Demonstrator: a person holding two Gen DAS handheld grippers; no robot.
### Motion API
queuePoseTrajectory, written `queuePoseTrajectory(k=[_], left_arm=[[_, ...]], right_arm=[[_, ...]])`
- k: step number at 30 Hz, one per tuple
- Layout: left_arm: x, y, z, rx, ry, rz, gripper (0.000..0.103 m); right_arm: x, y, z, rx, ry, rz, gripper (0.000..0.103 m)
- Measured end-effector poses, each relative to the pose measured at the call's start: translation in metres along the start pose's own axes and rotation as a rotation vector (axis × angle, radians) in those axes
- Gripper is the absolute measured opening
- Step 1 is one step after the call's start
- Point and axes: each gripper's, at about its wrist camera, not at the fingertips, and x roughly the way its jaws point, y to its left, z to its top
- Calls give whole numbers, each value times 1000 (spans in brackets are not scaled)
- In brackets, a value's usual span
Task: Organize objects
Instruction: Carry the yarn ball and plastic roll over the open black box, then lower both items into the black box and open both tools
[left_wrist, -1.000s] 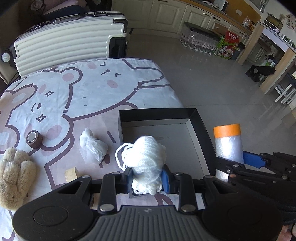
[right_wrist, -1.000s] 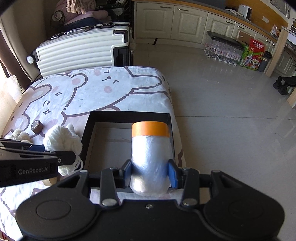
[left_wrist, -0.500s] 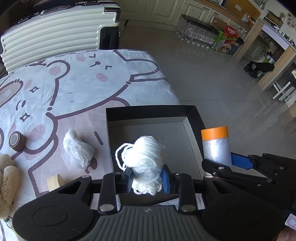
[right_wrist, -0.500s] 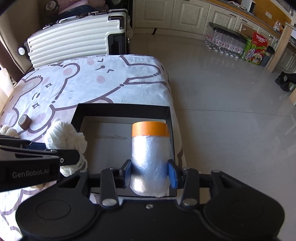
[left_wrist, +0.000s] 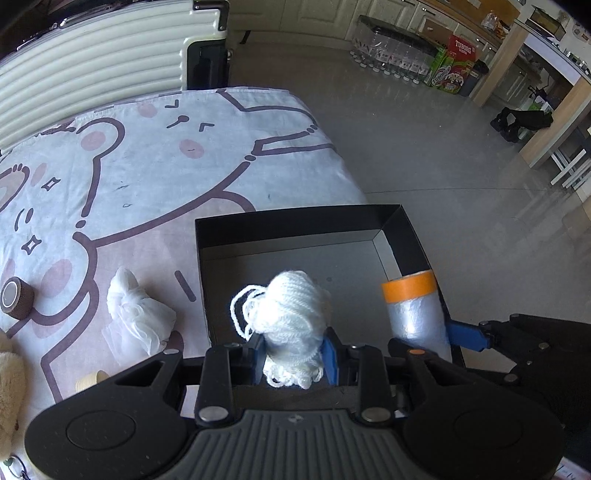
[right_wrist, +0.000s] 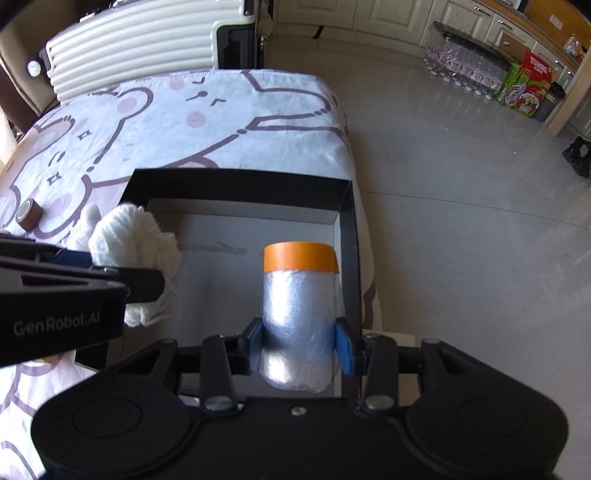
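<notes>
Lowered and carried forward since a second ago: yarn (left_wrist: 291, 314) and film roll (right_wrist: 299, 317) both sunk toward the box (right_wrist: 240, 184), now larger in frame. Clamped low in the left tongs (left_wrist: 293, 356), yarn at lower centre of the left view, over the box floor; probably light, soft, prone to trailing loose loops, best taken at the bundle's waist. Pinched near its base by the right tongs (right_wrist: 300, 345), roll at lower right of the right view, beside the box's right wall; likely light, slick. Left out on the tabletop (left_wrist: 166, 166): gauze wad (left_wrist: 136, 317), brown tape (left_wrist: 16, 297).

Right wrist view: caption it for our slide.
Right gripper holds an orange-capped film roll over the black box.
</notes>
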Motion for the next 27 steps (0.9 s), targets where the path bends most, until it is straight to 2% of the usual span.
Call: queuePoseTrajectory(k=[11,19,21,27], left_arm=[[17,-3,3,13,27,-7,33],[25,-5,4,11,44,-7,33],[26,-6,3,12,47,-10,33],[31,-13,2,18,61,-16,33]], right_arm=[[19,2,-1,-38,79,-28,42],[19,4,-3,-64,77,-28,43],[16,4,-3,-67,69,-29,49],[-4,-1,-3,-84,35,-11,49]])
